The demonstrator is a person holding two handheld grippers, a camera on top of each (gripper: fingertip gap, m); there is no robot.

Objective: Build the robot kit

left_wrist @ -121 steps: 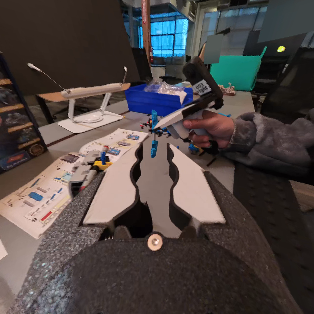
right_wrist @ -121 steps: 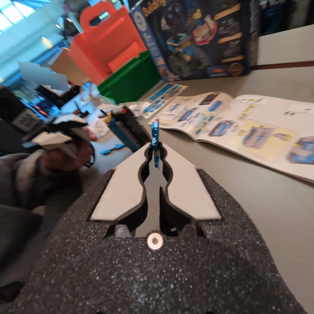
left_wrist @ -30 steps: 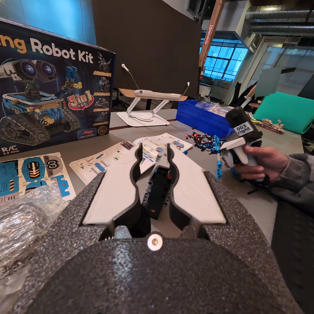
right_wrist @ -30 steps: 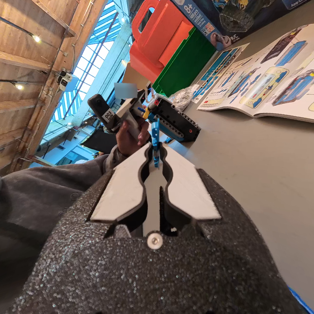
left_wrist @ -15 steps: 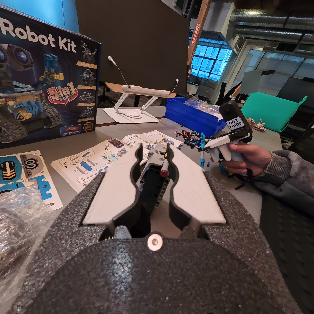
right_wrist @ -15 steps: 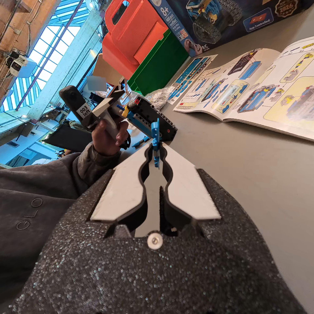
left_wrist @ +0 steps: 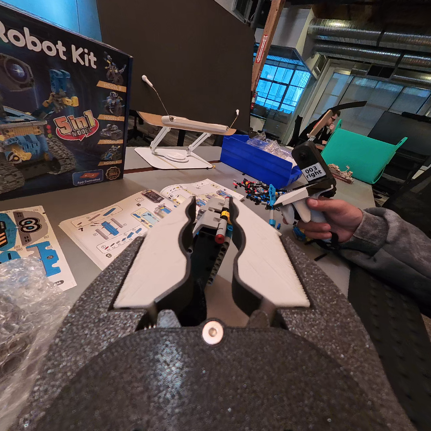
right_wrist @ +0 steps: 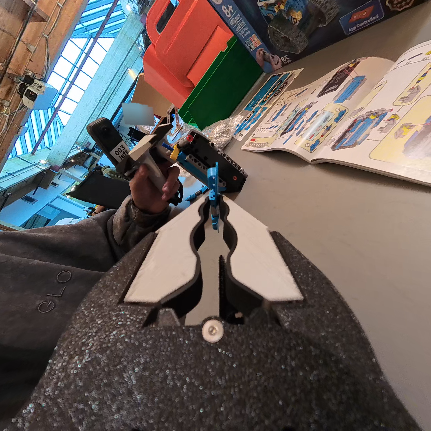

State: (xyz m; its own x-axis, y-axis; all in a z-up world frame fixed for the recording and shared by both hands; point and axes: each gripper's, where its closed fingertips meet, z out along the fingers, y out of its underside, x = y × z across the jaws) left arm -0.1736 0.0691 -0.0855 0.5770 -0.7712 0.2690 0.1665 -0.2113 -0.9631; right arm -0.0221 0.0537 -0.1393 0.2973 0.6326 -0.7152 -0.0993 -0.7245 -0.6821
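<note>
The left gripper (left_wrist: pixel 211 224) has its fingers (left_wrist: pixel 163 251) clamped on a black, grey and blue brick model (left_wrist: pixel 210 235), lifted off the grey surface (left_wrist: pixel 149 179). The right gripper (right_wrist: pixel 213 210) has its fingers narrowed on a small blue brick part (right_wrist: pixel 213 184), held just beside the model. An open instruction booklet (left_wrist: pixel 121 221) lies under them, a toy box (left_wrist: pixel 58 116) standing at the far edge.

Kit box (left_wrist: pixel 58 112) stands at table's (left_wrist: pixel 149 182) back left; instruction booklet (left_wrist: pixel 130 217) lies before it, stand (left_wrist: pixel 177 144) & parts bin (left_wrist: pixel 254 158) to its right, loose parts pile (left_wrist: pixel 254 186) before bin.
</note>
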